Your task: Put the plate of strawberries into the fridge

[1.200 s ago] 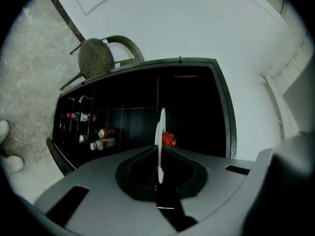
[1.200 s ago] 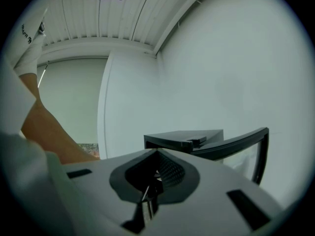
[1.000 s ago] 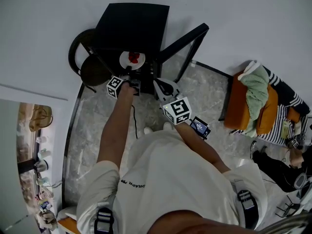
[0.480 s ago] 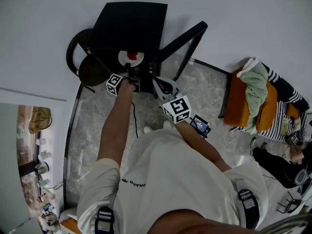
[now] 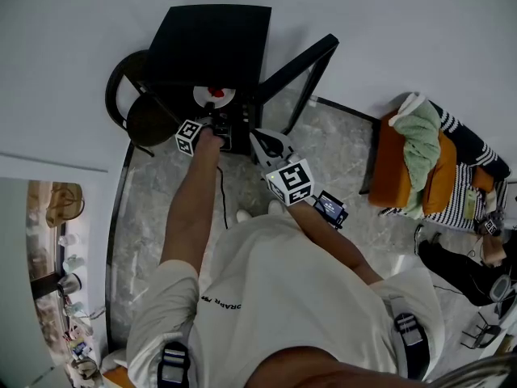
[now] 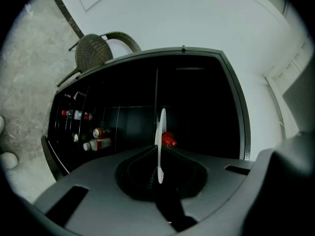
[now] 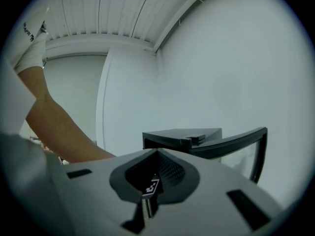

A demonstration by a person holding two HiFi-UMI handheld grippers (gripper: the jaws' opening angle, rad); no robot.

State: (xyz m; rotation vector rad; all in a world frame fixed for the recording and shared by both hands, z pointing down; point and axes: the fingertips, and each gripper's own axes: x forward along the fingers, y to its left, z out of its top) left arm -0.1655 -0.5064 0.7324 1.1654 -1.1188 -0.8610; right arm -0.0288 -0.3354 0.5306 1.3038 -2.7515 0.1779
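A white plate (image 5: 215, 98) with red strawberries (image 5: 217, 92) hangs at the open front of the black fridge (image 5: 212, 43). My left gripper (image 5: 212, 115) is shut on its near rim. In the left gripper view the plate (image 6: 160, 132) shows edge-on between the jaws of the left gripper (image 6: 158, 150), with the strawberries (image 6: 169, 139) in front of the fridge's dark inside (image 6: 197, 112). The fridge door (image 5: 297, 69) stands swung out to the right. My right gripper (image 5: 260, 140) hangs just right of the plate, beside the door, shut and empty; in its own view the right gripper (image 7: 157, 154) faces the fridge top (image 7: 182, 135).
Bottles and cans (image 6: 93, 139) line a rack at the left inside the fridge. A round dark chair (image 5: 145, 111) stands against the fridge's left side. An orange seat (image 5: 400, 176) with a green cloth (image 5: 424, 148) is far right on the marble floor (image 5: 153, 208).
The picture has drifted slightly left. My left gripper still holds the plate at the fridge's opening, and the right gripper keeps its place beside it.
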